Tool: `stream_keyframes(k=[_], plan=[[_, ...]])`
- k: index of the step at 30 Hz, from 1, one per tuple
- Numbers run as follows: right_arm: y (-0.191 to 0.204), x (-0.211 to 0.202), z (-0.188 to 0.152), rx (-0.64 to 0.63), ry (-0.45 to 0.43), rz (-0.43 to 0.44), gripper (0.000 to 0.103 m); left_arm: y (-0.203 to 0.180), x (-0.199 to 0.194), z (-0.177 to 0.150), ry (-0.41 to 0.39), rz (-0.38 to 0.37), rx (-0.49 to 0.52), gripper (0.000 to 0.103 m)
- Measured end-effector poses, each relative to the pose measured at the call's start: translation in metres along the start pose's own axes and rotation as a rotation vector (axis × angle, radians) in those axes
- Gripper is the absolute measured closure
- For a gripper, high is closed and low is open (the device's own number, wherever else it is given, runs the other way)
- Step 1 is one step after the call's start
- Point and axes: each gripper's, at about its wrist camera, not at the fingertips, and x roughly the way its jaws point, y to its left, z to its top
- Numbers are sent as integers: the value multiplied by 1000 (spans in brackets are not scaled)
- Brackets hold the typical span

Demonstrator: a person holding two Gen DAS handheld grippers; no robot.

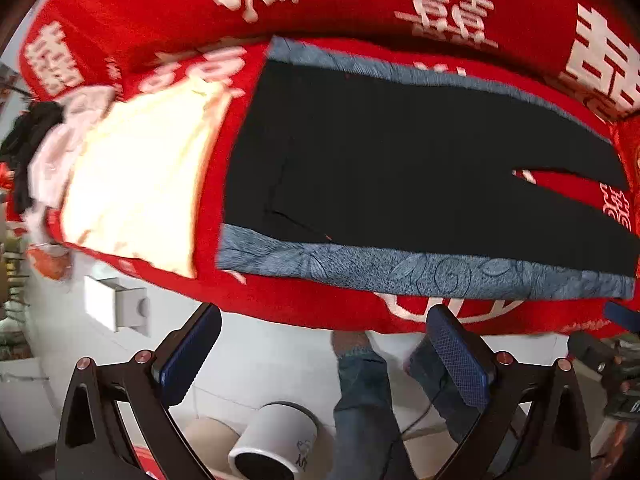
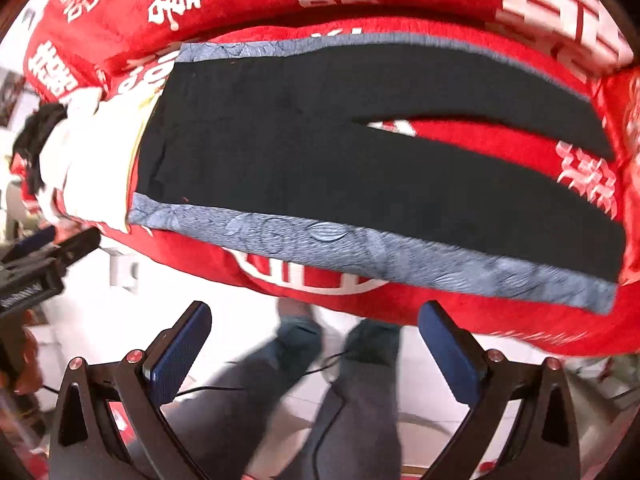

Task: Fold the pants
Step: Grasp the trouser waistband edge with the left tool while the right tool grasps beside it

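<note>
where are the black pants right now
The black pants lie flat, unfolded, on the red bedcover, centre in both wrist views, waist left beside a cream cloth, legs running right.

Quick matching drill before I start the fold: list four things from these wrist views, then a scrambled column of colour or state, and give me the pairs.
Things:
1. pants
2. side stripe
3. bedspread
4. left gripper

Colour or state:
A. red with pale characters
B. open, holding nothing
C. black, laid flat with the legs parted at the right
D. blue-grey leaf pattern along the near edge

Pairs: 1-C, 2-D, 3-A, 4-B

The right gripper is open and empty too.
</note>
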Motion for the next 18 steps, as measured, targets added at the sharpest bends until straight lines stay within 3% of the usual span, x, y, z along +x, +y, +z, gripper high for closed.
stream_keyframes(k=[5, 9, 16, 18], plan=[[-7, 35, -9, 162, -23, 79, 0, 21, 49, 1, 20, -16, 3, 0], [0, 72, -10, 210, -21, 166, 0, 37, 85, -1, 38, -75, -52, 0], [15, 148, -11, 238, -18, 450, 1, 57, 133, -11, 3, -342, -167, 0], [15, 162, -10, 241, -21, 478, 5, 57, 143, -13, 2, -385, -173, 9]])
